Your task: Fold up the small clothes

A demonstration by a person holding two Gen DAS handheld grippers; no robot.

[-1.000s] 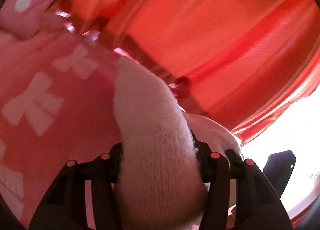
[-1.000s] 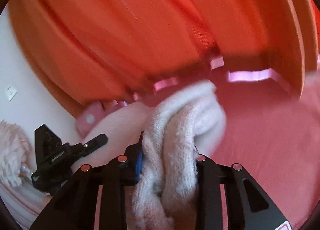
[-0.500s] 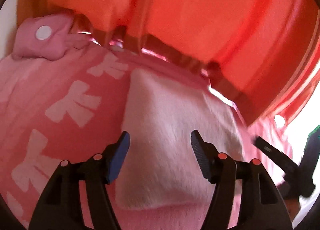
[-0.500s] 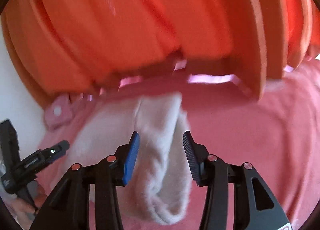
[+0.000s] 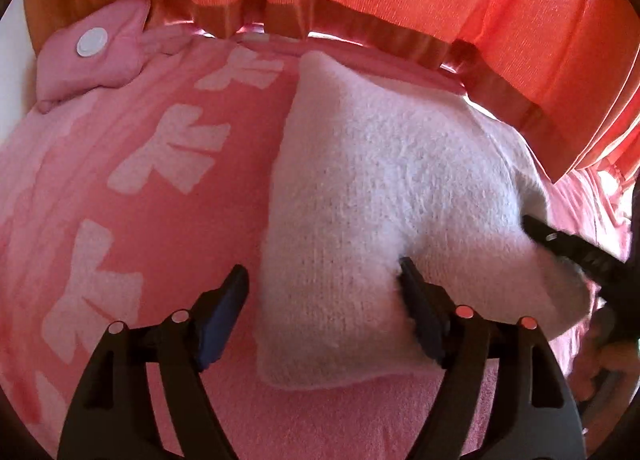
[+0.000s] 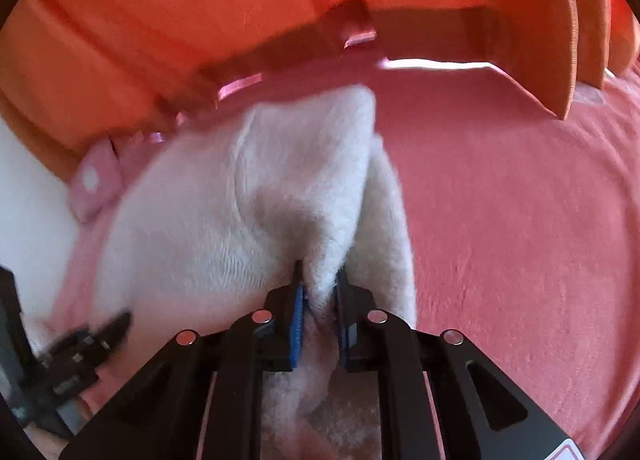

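Partly folded: white knit garment (image 5: 380, 188) lying doubled on the pink bed cover (image 5: 132, 220). Left hand-held gripper (image 5: 324, 288) spread apart over the edge at 6 o'clock; right hand-held gripper (image 6: 320, 284) clamped on a raised pleat. Probably one fold left, then flattening.

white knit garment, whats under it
The white knit garment lies on a pink blanket with pale bow prints. Whatever is directly beneath it is covered. The right gripper pinches a fold of it; the left gripper is open.

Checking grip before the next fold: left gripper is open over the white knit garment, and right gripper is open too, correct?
Not quite. The left gripper is open over the white knit garment, but the right gripper is shut on a bunched fold of it, as the right wrist view shows.
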